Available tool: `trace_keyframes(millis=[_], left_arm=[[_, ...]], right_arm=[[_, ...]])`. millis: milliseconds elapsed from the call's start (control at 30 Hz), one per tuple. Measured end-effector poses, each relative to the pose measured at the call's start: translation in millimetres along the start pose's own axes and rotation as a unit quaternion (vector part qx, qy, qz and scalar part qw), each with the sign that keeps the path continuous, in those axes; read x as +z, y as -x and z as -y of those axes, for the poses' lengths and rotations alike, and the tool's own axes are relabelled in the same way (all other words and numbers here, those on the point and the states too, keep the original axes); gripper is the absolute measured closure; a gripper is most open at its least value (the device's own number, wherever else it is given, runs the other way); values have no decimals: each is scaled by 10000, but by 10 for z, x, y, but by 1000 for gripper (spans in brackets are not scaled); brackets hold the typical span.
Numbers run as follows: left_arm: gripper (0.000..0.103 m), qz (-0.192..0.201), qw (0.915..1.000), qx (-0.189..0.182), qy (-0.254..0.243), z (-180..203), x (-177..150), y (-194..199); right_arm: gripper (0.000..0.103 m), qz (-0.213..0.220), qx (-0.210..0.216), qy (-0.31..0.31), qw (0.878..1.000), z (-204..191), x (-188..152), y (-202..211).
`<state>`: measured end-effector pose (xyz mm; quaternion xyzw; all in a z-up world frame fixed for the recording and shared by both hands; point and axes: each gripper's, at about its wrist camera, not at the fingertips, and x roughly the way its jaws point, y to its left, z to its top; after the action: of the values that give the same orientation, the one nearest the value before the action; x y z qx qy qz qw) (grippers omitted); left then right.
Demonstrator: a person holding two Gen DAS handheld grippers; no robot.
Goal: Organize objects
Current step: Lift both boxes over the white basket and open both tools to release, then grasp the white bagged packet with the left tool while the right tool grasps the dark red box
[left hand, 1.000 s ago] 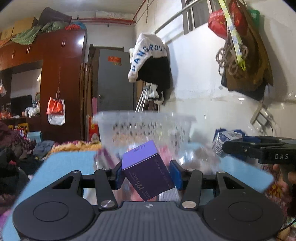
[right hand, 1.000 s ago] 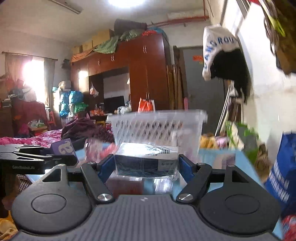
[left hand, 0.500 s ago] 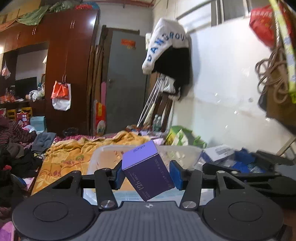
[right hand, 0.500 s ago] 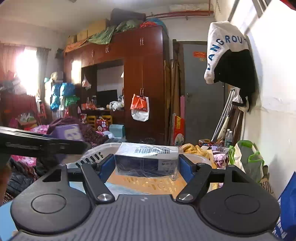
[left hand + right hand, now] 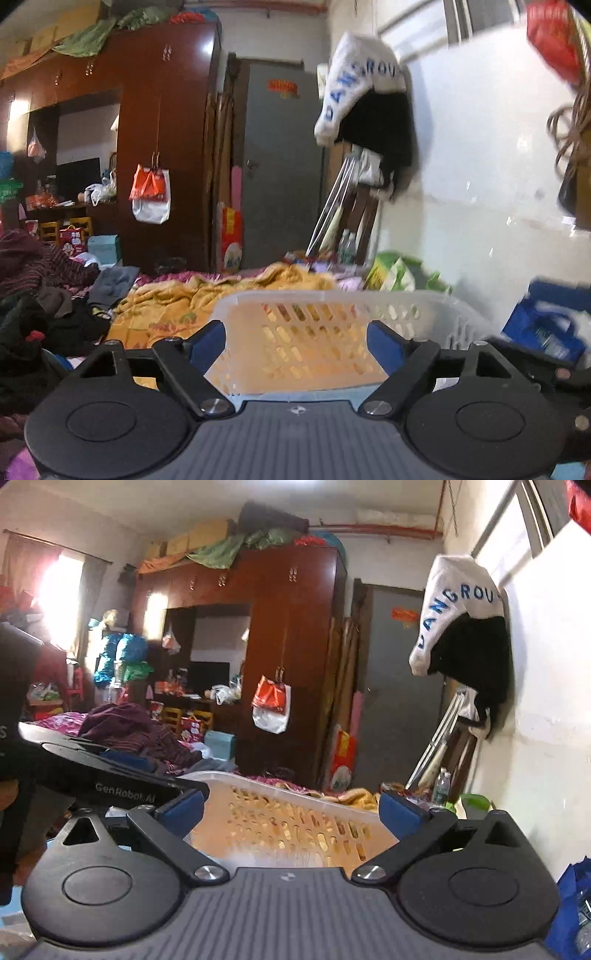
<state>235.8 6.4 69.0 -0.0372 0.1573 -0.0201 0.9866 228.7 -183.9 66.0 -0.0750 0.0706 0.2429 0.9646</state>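
A white perforated plastic basket stands just ahead of both grippers, also seen in the right wrist view as the basket. My left gripper hangs over its near rim with jaws opening and nothing between its blue pads. My right gripper is beside it, jaws opening wide and empty. The purple box and the dark box are out of sight; I cannot see into the basket's bottom. The left gripper's black body shows at the left of the right wrist view.
A bed with a yellow blanket and piled clothes lies beyond the basket. A white wall runs along the right, with a blue bag at its foot. A brown wardrobe and grey door stand at the back.
Both grippers have opened: the purple box has left the left jaws and the dark box the right jaws. Both hands moved up over the basket earlier, then held still.
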Motion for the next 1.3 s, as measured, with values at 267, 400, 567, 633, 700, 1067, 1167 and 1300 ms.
trace_keyframes(millis=[267, 400, 567, 633, 700, 1067, 1167, 1300], left_arm=[[17, 457, 9985, -291, -82, -174, -741, 1032], [17, 596, 9975, -372, 3, -305, -1168, 1424], [29, 769, 9968, -146, -146, -300, -1507, 1745], [36, 668, 9973, 19, -313, -233, -1564, 1767], [40, 530, 9974, -16, -489, -174, -1584, 1719], [42, 123, 9976, -37, -688, -235, -1776, 1473], [42, 173, 9958, -91, -889, -165, -1818, 1515], [42, 218, 9935, -142, -1104, -78, -1848, 1576]], right_arm=[[0, 213, 11, -925, 9955, 48, -656, 902], [0, 164, 255, -1132, 9931, -71, -1085, 1252], [0, 284, 389, -1076, 9930, -261, -1108, 1387], [0, 345, 431, -908, 9943, -351, -1102, 1385], [0, 264, 593, -875, 9940, -421, -1114, 1323], [17, -164, 395, -543, 9976, -598, -1253, 1005], [17, -353, 342, -492, 9976, -662, -1287, 949], [24, -270, 302, -426, 9983, -706, -1343, 992]])
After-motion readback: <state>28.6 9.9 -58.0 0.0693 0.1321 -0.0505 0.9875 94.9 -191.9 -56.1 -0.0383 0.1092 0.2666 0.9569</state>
